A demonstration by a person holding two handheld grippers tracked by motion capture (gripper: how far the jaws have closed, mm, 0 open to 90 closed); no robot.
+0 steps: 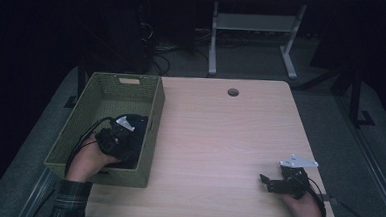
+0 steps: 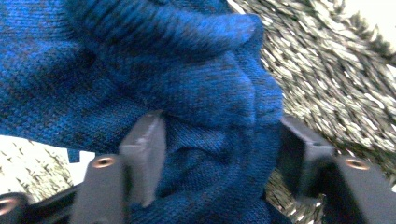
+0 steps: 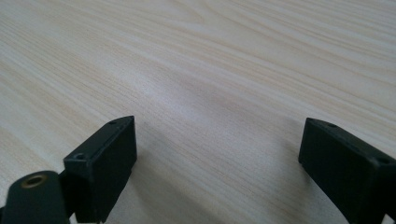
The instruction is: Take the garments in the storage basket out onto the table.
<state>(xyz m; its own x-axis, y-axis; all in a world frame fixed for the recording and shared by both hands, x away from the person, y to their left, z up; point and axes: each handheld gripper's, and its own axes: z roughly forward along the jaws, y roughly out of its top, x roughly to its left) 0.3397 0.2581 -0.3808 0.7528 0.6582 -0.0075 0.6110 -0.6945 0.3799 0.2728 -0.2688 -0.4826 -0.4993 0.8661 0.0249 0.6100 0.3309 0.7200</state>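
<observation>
A blue knitted cloth (image 2: pixel 187 79) lies bunched inside a green woven basket (image 1: pixel 153 117) at the table's left side. My left gripper (image 2: pixel 224 151) reaches down into the basket (image 2: pixel 336 70), and a thick fold of the cloth fills the gap between its jaws, touching both pads. In the high view the left gripper (image 1: pixel 131 127) sits over the dark cloth (image 1: pixel 138 138), with a hand behind it. My right gripper (image 1: pixel 265 183) rests low over the table's front right part, its jaws wide apart. Nothing but bare wood lies between the right gripper's (image 3: pixel 217 154) jaws.
The light wooden table (image 1: pixel 220 130) has a round cable hole (image 1: pixel 233 92) near its far edge. The basket's tall walls surround the left gripper closely. Beyond the table stand a white desk frame (image 1: pixel 213 44) and cables on a dark floor.
</observation>
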